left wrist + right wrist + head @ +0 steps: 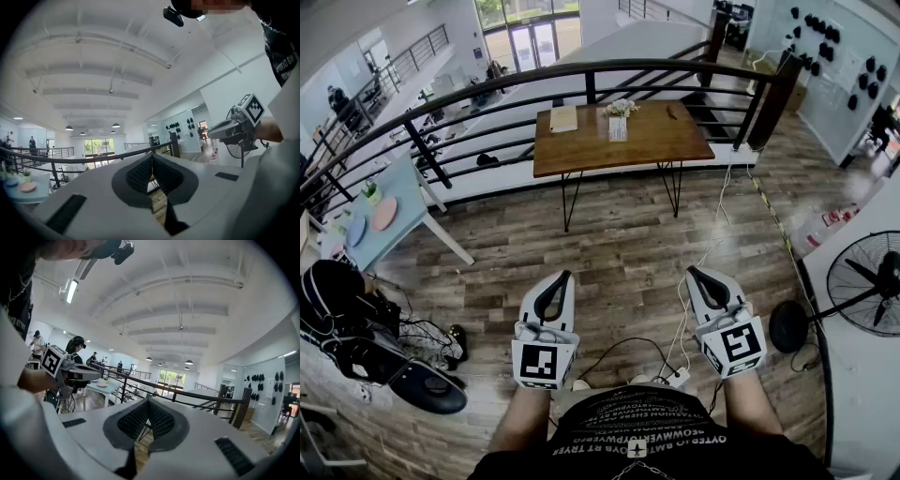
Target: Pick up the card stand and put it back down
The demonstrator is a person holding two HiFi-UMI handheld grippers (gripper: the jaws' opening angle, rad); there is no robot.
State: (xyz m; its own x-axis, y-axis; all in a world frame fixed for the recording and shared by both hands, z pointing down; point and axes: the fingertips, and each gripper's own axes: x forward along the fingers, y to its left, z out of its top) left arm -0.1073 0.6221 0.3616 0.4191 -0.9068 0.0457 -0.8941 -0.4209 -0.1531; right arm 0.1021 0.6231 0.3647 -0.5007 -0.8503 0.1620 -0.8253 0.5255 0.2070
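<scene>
A wood-plank floor [619, 253] runs out to a curved black railing [581, 73], and a wooden bench [581, 150] on thin black legs stands against it. The card stand [618, 128] sits upright near the middle of the bench, its pale face turned toward the person, just in front of a small bunch of flowers [621, 108] and to the right of a sheet of paper [563, 118].

It lies straight ahead and well apart from both tools, on a line roughly between them, so neither side looks clearly nearer. The left hand-held gripper [565, 275] and the right hand-held gripper [694, 272] are both held about level near the waist and point toward the bench. Each has its tips pressed together with nothing between them. Reaching the stand would probably call for walking forward first.
</scene>
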